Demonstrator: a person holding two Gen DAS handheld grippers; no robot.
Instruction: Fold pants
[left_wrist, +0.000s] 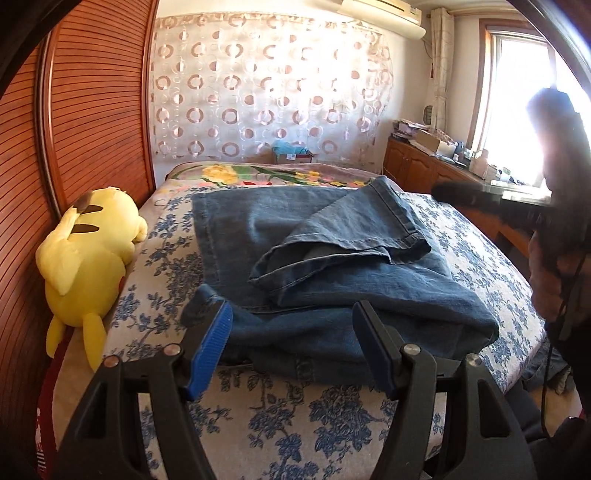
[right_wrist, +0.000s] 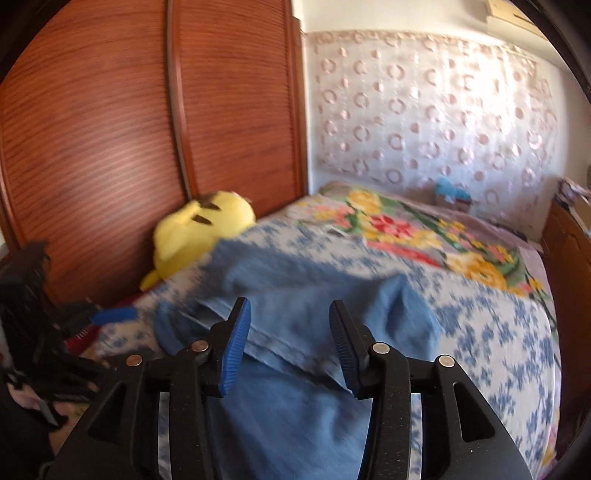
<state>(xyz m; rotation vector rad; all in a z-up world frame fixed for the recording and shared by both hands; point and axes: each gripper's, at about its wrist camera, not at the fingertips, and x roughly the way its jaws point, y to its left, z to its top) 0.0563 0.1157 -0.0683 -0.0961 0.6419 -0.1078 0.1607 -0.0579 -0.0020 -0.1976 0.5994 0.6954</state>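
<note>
Two grippers hang over a bed (left_wrist: 491, 240) spread with a blue-and-white floral cover, and on it lie the blue denim pants (left_wrist: 332, 258), partly folded, with one leg end doubled back across the upper layer so its hem lies near the middle of the pile. The left gripper (left_wrist: 295, 347) stands at the near edge of the pants with its blue-padded fingers (left_wrist: 210, 350) spread wide; the denim fold shows in the gap between them, but neither pad presses on it. In the right wrist view, which is blurred, the right gripper (right_wrist: 288, 347) is above a lighter-looking stretch of the same pants (right_wrist: 303, 295), its fingers (right_wrist: 232, 350) parted about halfway; cloth lies beneath and between them, with nothing clamped as far as the blur allows. A yellow plush toy (left_wrist: 88, 258) lies on its side along the left edge of the bed, against a reddish slatted wooden door (left_wrist: 85, 110). A bright flowered blanket (right_wrist: 424, 232) covers the far end of the bed, below a sheer curtain (left_wrist: 266, 85) patterned with rings. Wooden cabinets (left_wrist: 417, 162) run along the right side under a sunlit window (left_wrist: 517, 103)
</note>
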